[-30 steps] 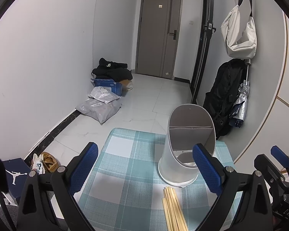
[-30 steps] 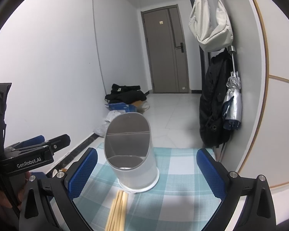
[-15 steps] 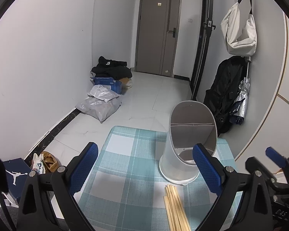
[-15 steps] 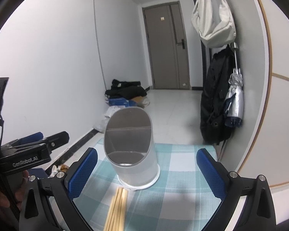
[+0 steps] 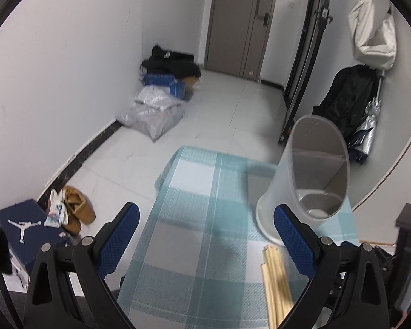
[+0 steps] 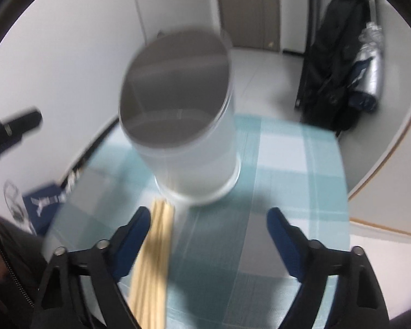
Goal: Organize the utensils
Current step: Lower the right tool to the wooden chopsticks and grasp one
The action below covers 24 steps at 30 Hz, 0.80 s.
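Chopsticks, a bundle of pale wooden sticks [image 6: 153, 260], lie flat on your teal-and-white checked woven tablecloth [image 5: 202, 219], tips just short of the tall frosted-plastic oval utensil holder [image 5: 312, 175] with its inner divider. Your left gripper [image 5: 205, 235] hangs wide open, holding nothing, bare cloth between its blue textured pads. Your right gripper [image 6: 208, 233] is spread wide too and empty, its left pad just beside the sticks. That view is blurred. No writing is legible.

Teal-checked tablecloth [image 5: 205, 219], seemingly pale wooden chopsticks [image 6: 153, 260]
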Motion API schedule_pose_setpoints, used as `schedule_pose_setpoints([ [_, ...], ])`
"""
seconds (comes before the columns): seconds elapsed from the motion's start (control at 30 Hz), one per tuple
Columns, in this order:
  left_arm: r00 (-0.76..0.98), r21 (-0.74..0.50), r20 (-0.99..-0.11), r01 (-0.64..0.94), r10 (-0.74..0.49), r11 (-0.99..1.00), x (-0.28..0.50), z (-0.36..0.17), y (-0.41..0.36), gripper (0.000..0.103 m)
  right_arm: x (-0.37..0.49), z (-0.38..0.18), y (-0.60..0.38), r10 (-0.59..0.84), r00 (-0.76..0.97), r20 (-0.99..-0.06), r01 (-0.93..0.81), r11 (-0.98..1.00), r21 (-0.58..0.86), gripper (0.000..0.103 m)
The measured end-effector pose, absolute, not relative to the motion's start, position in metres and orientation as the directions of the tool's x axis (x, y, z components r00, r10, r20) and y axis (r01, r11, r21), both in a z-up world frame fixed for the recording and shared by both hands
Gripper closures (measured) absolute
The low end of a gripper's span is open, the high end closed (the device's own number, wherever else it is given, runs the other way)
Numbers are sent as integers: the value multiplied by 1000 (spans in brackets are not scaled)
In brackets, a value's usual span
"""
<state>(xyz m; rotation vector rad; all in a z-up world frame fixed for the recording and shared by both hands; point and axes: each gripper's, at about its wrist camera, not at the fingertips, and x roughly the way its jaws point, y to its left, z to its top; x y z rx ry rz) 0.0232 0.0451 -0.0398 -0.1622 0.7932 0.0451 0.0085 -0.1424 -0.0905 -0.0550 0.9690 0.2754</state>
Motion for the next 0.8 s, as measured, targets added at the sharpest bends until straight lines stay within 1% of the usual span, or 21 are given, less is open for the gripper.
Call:
schedule_pose_setpoints([
  [0.17, 664, -143, -747, -110, -35, 984, 27, -46, 52, 6, 12, -117, -128, 183, 451, -873, -312, 949, 38, 34],
  [0.2, 660, -143, -751, -111, -35, 983, 27, -47, 53, 6, 13, -121, -126, 175, 441, -880, -315, 948, 30, 38],
  [0.27, 647, -147, -762, -112, -40, 983, 28, -49, 53, 6, 16, -126, -123, 174, 424, -889, -321, 946, 32, 44],
  [0.33, 635, -134, -772, -122, -27, 983, 29, -51, 54, 6, 17, -128, -119, 178, 408, -896, -326, 945, 39, 45],
  [0.37, 631, -131, -775, -122, -25, 984, 29, -51, 55, 6, 17, -128, -117, 188, 400, -897, -331, 942, 50, 48],
  [0.43, 623, -140, -781, -120, -35, 983, 30, -53, 57, 6, 16, -128, -113, 197, 390, -899, -344, 937, 56, 49],
  [0.53, 609, -146, -792, -123, -42, 982, 31, -54, 60, 6, 17, -135, -106, 158, 389, -908, -356, 934, 11, 49],
  [0.6, 603, -154, -796, -121, -50, 981, 32, -55, 61, 6, 17, -134, -103, 149, 400, -905, -355, 935, -3, 51],
  [0.63, 604, -156, -795, -121, -52, 980, 32, -55, 62, 6, 17, -134, -102, 144, 402, -904, -353, 936, -9, 54],
  [0.67, 605, -157, -794, -121, -53, 980, 32, -55, 62, 6, 18, -135, -102, 129, 400, -907, -347, 938, -20, 62],
  [0.7, 604, -158, -795, -120, -54, 980, 33, -55, 62, 6, 19, -135, -102, 133, 391, -911, -344, 939, -11, 66],
  [0.8, 597, -167, -800, -119, -63, 979, 35, -57, 61, 6, 21, -135, -103, 132, 383, -914, -331, 944, -2, 67],
])
